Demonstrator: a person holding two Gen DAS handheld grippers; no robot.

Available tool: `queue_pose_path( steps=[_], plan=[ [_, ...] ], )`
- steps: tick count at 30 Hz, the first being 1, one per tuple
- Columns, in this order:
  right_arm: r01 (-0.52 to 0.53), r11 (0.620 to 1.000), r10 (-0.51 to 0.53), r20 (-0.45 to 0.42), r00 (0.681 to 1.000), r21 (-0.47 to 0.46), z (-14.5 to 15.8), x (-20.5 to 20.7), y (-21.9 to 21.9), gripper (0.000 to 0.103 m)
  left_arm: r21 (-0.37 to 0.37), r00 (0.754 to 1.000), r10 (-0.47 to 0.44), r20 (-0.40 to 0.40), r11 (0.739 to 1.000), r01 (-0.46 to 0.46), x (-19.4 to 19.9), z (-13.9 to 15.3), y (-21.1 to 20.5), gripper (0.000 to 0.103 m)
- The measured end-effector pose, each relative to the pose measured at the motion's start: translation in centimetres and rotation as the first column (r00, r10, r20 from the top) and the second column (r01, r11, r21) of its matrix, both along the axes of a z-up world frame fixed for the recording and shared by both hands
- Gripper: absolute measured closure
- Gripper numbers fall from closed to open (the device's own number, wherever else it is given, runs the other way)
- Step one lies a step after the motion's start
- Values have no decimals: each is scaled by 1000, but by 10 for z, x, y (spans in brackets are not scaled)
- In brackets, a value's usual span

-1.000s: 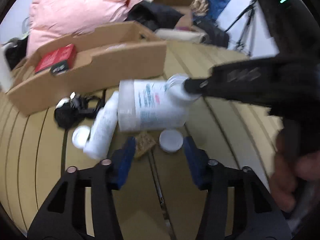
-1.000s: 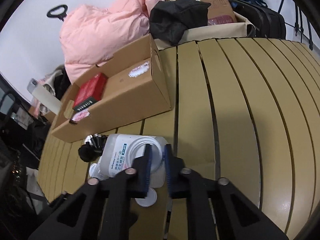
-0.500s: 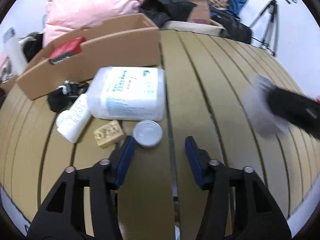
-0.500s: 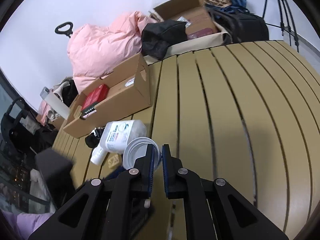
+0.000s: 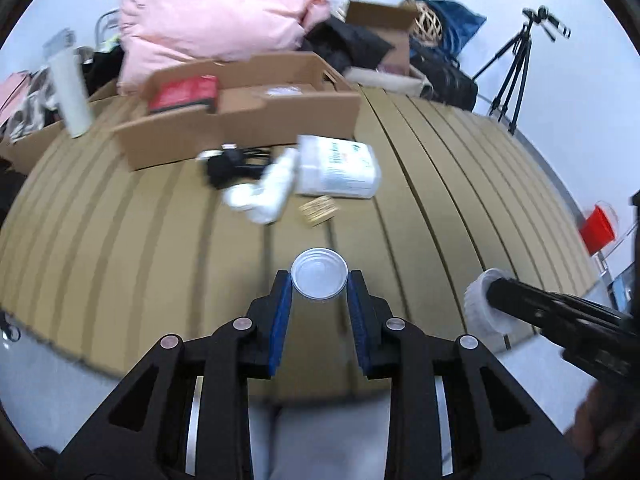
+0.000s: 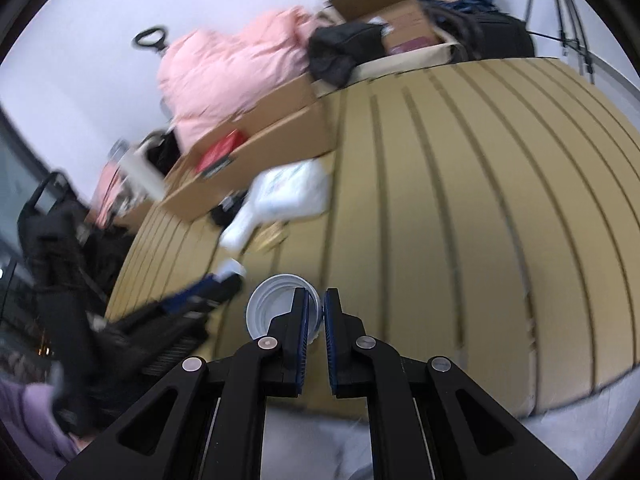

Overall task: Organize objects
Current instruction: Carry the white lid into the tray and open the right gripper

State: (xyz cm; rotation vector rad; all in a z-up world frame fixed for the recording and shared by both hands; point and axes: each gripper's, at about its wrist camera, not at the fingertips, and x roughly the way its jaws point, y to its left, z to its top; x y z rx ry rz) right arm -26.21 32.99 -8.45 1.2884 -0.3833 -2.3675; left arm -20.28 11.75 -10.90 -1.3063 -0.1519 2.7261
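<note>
Left wrist view shows one slatted bench [image 5: 440,184] carrying one long open cardboard box [image 5: 240,120] toward its far left edge, with one red packet [image 5: 184,92] lying inside it. In front of the box, near the middle of the bench, lies one large white jug [image 5: 340,164] on its side, with one smaller white bottle [image 5: 272,192] touching its left end, one black cable bundle [image 5: 232,164] just left of that, and one small tan block [image 5: 318,208] just in front of the jug. Two round white lids are in view, one per gripper. The left gripper [image 5: 319,292] has its jaws partly open and closed on the small lid [image 5: 319,274], which sits between the blue pads [image 5: 284,300] at their tips, above the near edge of the bench. Right wrist view shows the right gripper [image 6: 315,316] with its jaws nearly closed, pinching the rim of the larger ribbed lid [image 6: 276,308]; most of that lid sticks out to the left of the jaws, over the near edge of the bench and well apart from the jug.
</note>
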Motion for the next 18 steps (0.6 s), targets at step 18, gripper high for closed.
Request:
queue_pose_path(
  steps=[18],
  plan=[
    [-93,992,103,-116,988,91,86,-150,-90,94,171,994,-35,-108,984,54,-174,65,-93,78]
  ],
)
